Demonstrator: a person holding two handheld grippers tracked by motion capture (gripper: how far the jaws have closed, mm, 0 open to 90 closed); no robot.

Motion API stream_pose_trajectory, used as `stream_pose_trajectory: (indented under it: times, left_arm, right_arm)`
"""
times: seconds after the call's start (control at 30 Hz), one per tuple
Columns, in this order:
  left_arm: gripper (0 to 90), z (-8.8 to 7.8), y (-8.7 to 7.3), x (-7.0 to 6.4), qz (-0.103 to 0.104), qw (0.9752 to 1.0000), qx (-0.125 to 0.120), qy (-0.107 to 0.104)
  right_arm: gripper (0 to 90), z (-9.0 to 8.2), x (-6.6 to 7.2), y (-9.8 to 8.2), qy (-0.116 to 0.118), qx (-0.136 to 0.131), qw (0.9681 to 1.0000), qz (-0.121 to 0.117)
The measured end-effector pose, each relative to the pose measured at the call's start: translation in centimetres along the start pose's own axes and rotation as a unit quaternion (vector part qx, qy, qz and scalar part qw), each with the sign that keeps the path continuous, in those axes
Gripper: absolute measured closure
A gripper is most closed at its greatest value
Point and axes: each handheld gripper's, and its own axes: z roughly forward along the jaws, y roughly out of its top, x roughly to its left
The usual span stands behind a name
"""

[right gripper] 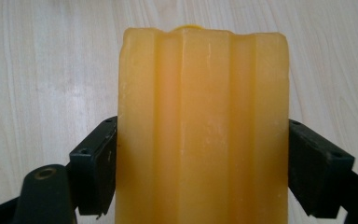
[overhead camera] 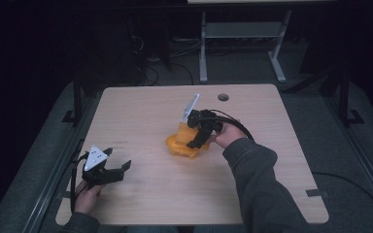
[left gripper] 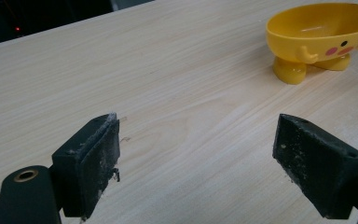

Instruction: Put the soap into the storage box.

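A yellow bowl (overhead camera: 177,147) with little feet and a painted face stands near the table's middle; the left gripper view has it at the upper right (left gripper: 324,32). My right gripper (overhead camera: 191,139) is shut on a ridged orange-yellow block (overhead camera: 184,130) and holds it just over the bowl. In the right gripper view the block (right gripper: 203,116) stands upright between both black pads, and the gripper (right gripper: 203,154) presses on its two sides. My left gripper (overhead camera: 119,158) rests low at the front left, open and holding nothing (left gripper: 198,154), and points toward the bowl.
The wooden table (overhead camera: 141,107) has a round cable hole (overhead camera: 223,97) near its far edge. Behind it on the dark floor stand white desk legs (overhead camera: 203,53) and loose cables (overhead camera: 148,73). A sleeve (overhead camera: 257,184) crosses the table's front right.
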Motion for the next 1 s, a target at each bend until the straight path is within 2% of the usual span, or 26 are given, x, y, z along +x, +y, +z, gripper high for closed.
stream_pose_trajectory:
  times: [0.37, 0.53, 0.63, 1.0]
  left_arm:
    - [14.0, 0.0, 0.0, 0.0, 0.0, 1.0, 0.001, 0.0]
    - [14.0, 0.0, 0.0, 0.0, 0.0, 1.0, -0.001, 0.0]
    - [14.0, 0.0, 0.0, 0.0, 0.001, 1.0, -0.002, 0.001]
    - [14.0, -0.1, 0.0, 0.1, 0.003, 1.0, 0.001, 0.002]
  right_arm:
    - [20.4, 1.2, -0.2, 0.8, 0.016, 0.001, 0.9999, 0.004]
    - [20.5, 1.6, -0.5, 1.6, 0.015, 0.014, 0.9998, -0.004]
    - [20.5, 1.8, -0.5, 2.0, 0.021, 0.011, 0.9997, -0.004]
    - [20.4, 3.3, -0.5, 2.2, 0.03, 0.024, 0.9993, -0.002]
